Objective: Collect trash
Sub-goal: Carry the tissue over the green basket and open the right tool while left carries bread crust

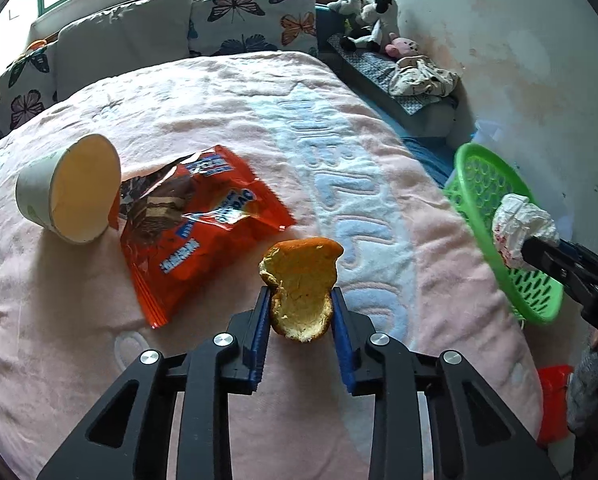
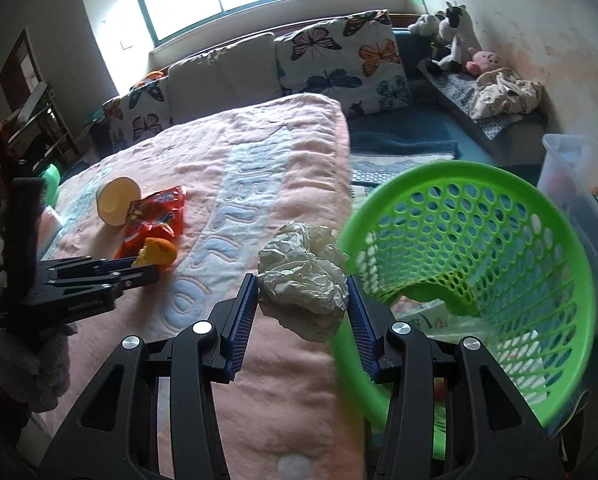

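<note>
My left gripper (image 1: 299,294) is shut on a piece of orange peel (image 1: 301,280) and holds it above the pink blanket (image 1: 219,92). An orange snack wrapper (image 1: 195,220) and a tipped white paper cup (image 1: 75,192) lie on the blanket to its left. My right gripper (image 2: 302,280) is shut on a crumpled white tissue (image 2: 303,284), just left of the rim of a green plastic basket (image 2: 499,240). In the left wrist view the tissue (image 1: 519,224) is held in front of the basket (image 1: 483,184). In the right wrist view the left gripper (image 2: 139,272) holds the peel (image 2: 157,252) near the wrapper (image 2: 159,220) and cup (image 2: 117,200).
Butterfly pillows (image 2: 339,56) and a grey cushion (image 1: 119,40) line the head of the bed. Stuffed toys (image 1: 371,20) and crumpled clothes (image 1: 423,76) sit on a side bench by the wall. A clear plastic bin (image 2: 579,184) stands behind the basket. A red object (image 1: 555,404) is at the bed's right edge.
</note>
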